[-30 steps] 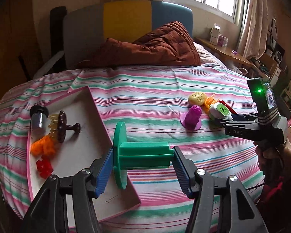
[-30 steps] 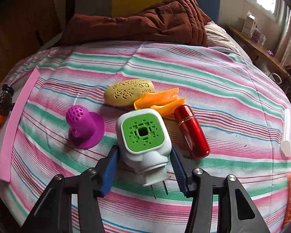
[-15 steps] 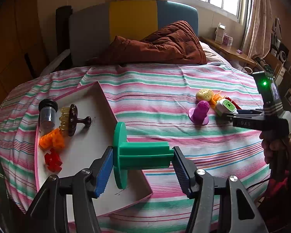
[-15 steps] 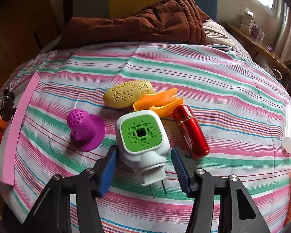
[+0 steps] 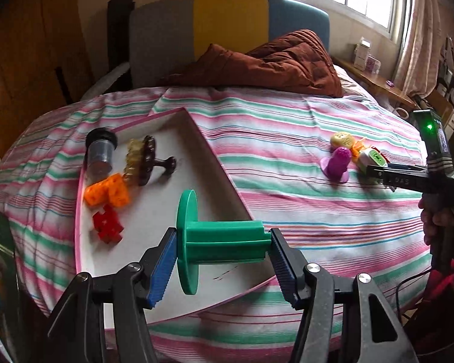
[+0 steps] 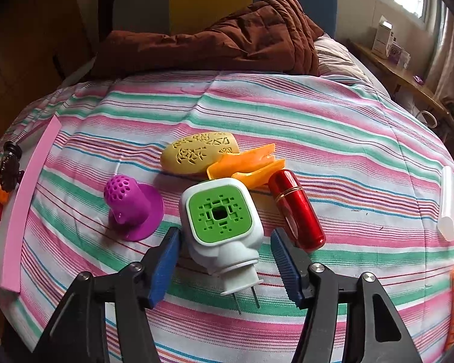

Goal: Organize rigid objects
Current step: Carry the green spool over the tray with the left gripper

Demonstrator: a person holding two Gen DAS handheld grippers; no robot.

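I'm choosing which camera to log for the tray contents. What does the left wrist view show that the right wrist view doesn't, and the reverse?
Only the left wrist view shows the green spool clamped in the left gripper, the tray's open floor, and the black-capped jar on it.

Only the right wrist view shows the white stick, the plug's prongs, and the right gripper's fingers open on either side of the plug.

Both show the purple cone piece, yellow oval, orange blocks and striped bedspread.
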